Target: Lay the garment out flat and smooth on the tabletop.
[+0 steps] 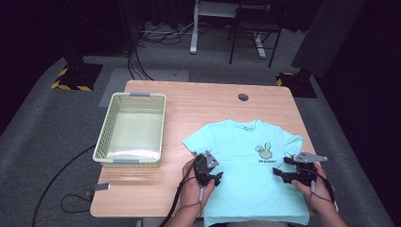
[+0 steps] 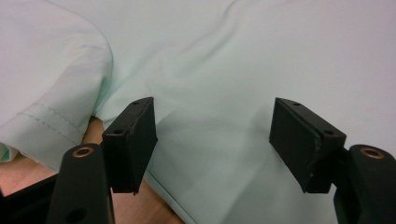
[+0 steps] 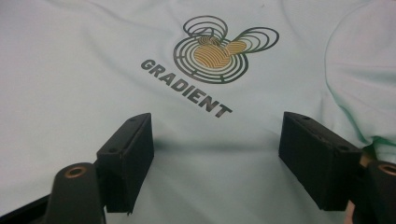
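A pale mint T-shirt (image 1: 246, 184) lies flat and front up on the wooden table (image 1: 203, 101), with its hem at the near edge. On its chest is a printed logo (image 1: 265, 153) (image 3: 215, 51) over the word GRADIENT. My left gripper (image 1: 216, 178) (image 2: 215, 135) hovers open over the shirt's left side edge, just below the sleeve (image 2: 51, 79), and nothing is between its pads. Over the shirt's right side, just below the logo, my right gripper (image 1: 280, 168) (image 3: 217, 149) stands open above the smooth cloth (image 3: 93, 70).
A pale green perforated basket (image 1: 131, 130) with nothing in it stands on the left half of the table. A round cable hole (image 1: 243, 97) sits near the far edge. Chair and desk legs (image 1: 255, 42) stand on the grey floor beyond.
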Available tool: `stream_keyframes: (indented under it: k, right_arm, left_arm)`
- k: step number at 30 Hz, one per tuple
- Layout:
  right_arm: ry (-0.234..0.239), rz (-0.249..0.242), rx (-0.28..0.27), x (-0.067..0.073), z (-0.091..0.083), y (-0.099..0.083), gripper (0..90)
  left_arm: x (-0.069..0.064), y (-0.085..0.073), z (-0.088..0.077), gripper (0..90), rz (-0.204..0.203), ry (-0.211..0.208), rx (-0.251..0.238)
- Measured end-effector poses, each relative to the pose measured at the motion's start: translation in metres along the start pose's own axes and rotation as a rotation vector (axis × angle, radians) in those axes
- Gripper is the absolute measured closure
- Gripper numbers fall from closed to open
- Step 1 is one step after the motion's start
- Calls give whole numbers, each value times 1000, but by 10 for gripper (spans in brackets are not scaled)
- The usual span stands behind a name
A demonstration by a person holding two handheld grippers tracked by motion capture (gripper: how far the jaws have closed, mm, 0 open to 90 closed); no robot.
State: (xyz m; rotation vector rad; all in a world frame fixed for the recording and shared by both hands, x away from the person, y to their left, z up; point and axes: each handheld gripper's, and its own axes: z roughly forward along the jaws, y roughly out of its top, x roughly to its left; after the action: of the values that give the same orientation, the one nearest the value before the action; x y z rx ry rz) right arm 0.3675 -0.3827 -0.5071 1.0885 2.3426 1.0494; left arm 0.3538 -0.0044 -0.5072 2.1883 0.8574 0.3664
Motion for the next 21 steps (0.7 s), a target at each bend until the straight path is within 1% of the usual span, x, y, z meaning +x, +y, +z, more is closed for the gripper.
stream_keyframes:
  k: [5,7,10,11,14,15,18,21]
  right_arm:
    - [1,0,-1,-4,7,6,267]
    - [7,-4,0,-6,10,9,266]
    - [7,-7,1,-11,15,14,266]
    - [5,-5,0,-12,17,15,266]
    - [-2,-2,0,-16,22,20,266]
    - [-3,0,0,-17,24,22,266]
    - [-5,4,0,-19,28,25,266]
    - [3,-1,1,-24,32,29,266]
  left_arm:
    - [12,5,5,314,-19,10,3]
    - [17,8,8,305,-10,11,3]
    - [25,11,11,304,-14,9,2]
    - [28,13,13,304,-10,9,2]
    - [37,16,17,304,-14,10,0]
    - [39,18,18,304,-8,11,3]
    - [45,20,21,302,-7,6,3]
    - [50,22,23,302,-10,7,2]
